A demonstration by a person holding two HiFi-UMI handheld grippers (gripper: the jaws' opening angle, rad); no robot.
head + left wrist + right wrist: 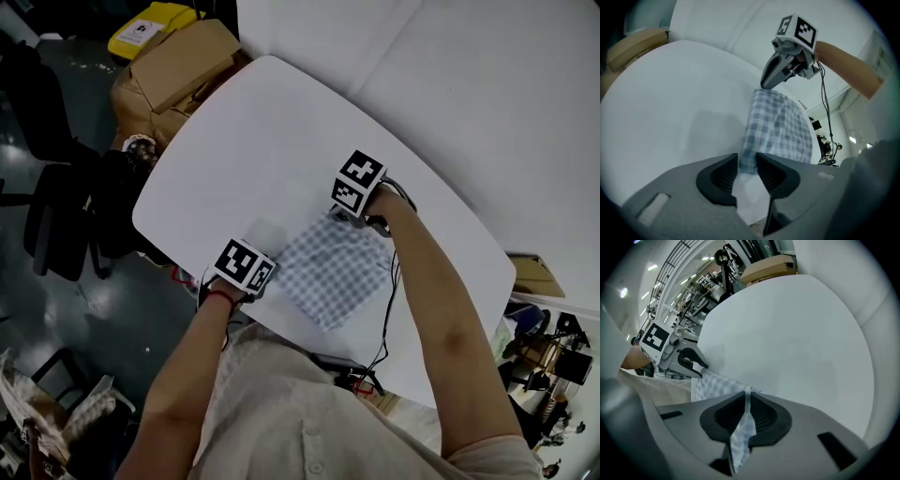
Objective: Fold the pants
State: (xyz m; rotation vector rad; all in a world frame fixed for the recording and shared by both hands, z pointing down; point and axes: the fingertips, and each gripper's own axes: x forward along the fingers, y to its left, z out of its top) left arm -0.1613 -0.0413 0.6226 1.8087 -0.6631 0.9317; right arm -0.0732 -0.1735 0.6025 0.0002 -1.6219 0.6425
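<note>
**Friend:** Where are the pants?

**Me:** The pants (336, 272) lie flat on the white table (253, 141), close to my side of it. They are checked blue and white, and they look folded small already.

**Friend:** What are your tongs doing?

**Me:** My left tongs (746, 161) pinch the thick edge at one end of the pants. My right tongs (746, 401) are squeezed tight on a thin bit of cloth at the other end. So I hold one side of the pants by both its ends.

**Friend:** What comes next?

**Me:** I think one more fold. I should lift both ends at the same time and not too high. I should pull them gently apart so the edge stays straight. Then I lay that edge right on top of the other edge. I only let go when the cloth lies flat.
</note>
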